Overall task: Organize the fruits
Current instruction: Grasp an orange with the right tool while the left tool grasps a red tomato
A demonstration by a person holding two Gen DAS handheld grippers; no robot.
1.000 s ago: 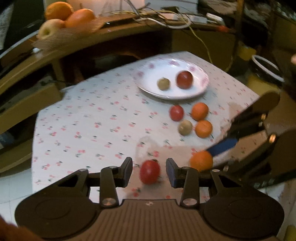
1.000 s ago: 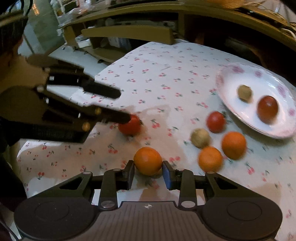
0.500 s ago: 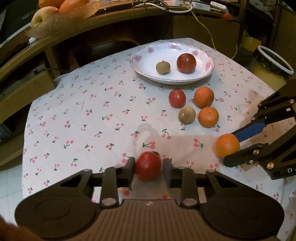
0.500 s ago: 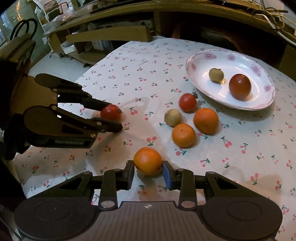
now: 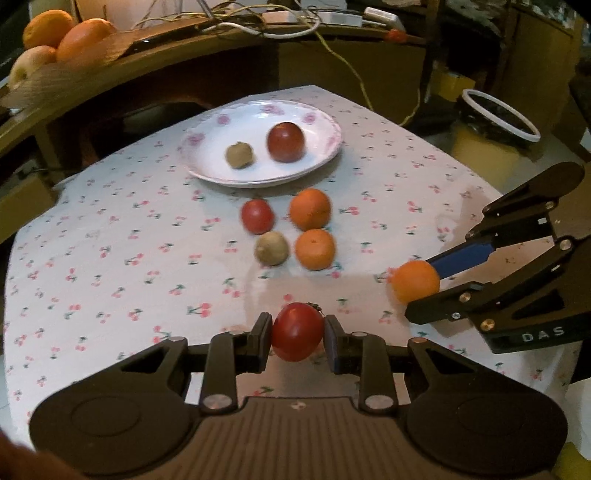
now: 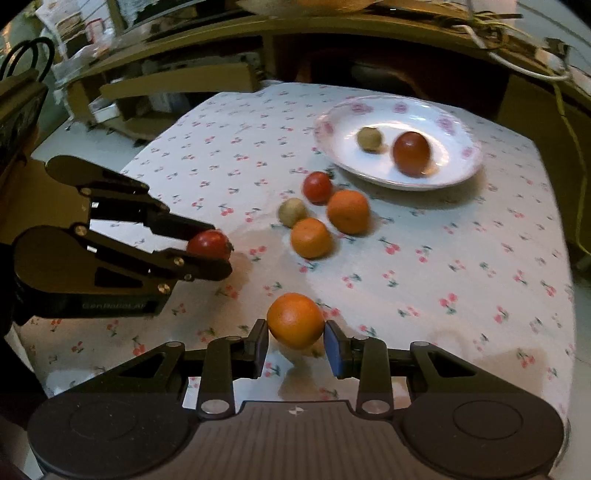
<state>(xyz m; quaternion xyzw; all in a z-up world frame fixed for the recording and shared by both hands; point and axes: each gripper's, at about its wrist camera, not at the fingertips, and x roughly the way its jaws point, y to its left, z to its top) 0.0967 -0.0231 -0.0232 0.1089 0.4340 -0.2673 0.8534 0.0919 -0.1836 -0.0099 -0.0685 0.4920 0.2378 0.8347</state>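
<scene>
A cluster of four loose fruits (image 5: 293, 229) stands directly before the plate (image 5: 207, 173). Bare tablecloth (image 5: 110, 258) lies open on the left and right (image 6: 480, 240).

right gripper (image 5: 417, 291) body reads "DAS"; left gripper (image 6: 218, 251) body has faint lettering, looks like "GenRobot.AI", not fully legible

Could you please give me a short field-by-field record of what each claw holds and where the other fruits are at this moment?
left claw: shut on a red tomato
right claw: shut on an orange
plate: holds one large red fruit and one small brown fruit
loose on tablecloth: small red tomato, two oranges, brown fruit
shelf behind: more fruit, blurred
</scene>
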